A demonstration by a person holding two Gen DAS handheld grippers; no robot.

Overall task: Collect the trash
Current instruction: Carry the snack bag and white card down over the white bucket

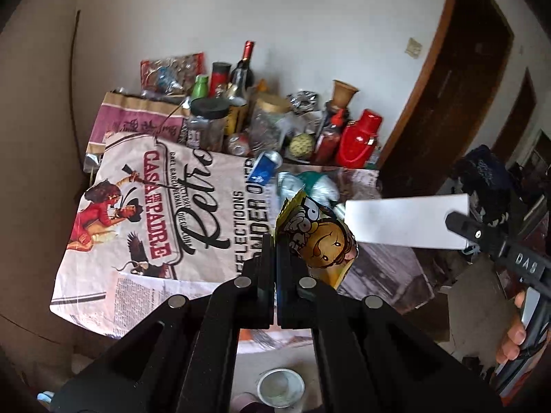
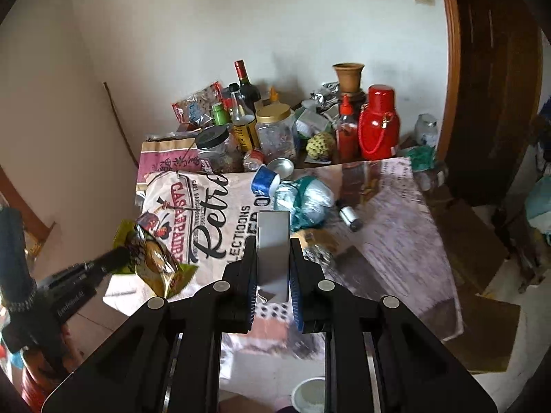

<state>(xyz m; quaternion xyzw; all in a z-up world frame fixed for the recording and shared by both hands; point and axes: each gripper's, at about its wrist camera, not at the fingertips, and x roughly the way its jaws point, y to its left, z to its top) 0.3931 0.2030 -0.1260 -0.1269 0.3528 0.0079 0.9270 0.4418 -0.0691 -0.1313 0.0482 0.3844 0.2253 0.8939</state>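
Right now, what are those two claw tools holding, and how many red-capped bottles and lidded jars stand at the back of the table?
Snack bags held: 1, snack bag in left gripper
White boxes held: 1, white box in right gripper
Red-capped bottles: 2, wine bottle, sauce bottle
Lidded jars: 2, black-lidded jar, gold-lidded jar
Total: 6

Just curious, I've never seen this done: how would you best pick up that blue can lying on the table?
The blue can lies on its side on the table, so come from above and close the tool across its round middle, not its ends. Both tools are full now.
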